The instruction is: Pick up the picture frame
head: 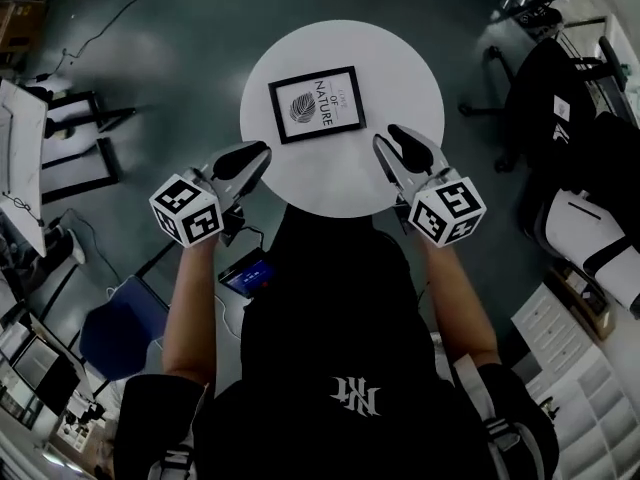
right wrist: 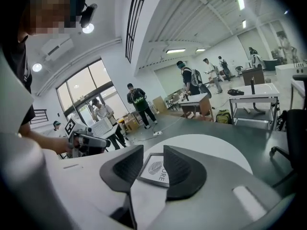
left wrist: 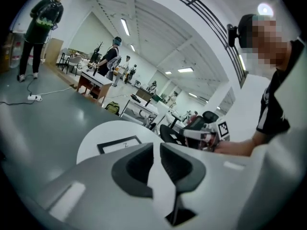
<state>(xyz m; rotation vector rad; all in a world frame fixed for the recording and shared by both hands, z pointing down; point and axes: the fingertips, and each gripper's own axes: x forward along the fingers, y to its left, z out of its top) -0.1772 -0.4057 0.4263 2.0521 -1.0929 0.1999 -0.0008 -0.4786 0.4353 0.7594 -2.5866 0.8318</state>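
A black picture frame (head: 317,104) with a white leaf print lies flat on the round white table (head: 400,68), slightly toward its far left. My left gripper (head: 257,154) hovers at the table's near-left edge, short of the frame, its jaws a narrow gap apart and empty. My right gripper (head: 396,138) hangs over the near-right part of the table, open wider, also empty. The left gripper view shows its jaws (left wrist: 156,150) with the picture frame (left wrist: 120,145) beyond them to the left. In the right gripper view the picture frame (right wrist: 156,169) shows through the gap of the right gripper (right wrist: 153,150).
A black office chair (head: 540,88) stands right of the table and a blue chair (head: 110,338) at the near left. A white power strip (left wrist: 33,97) lies on the grey floor. Several people (left wrist: 43,23) and desks (right wrist: 254,97) are farther off in the hall.
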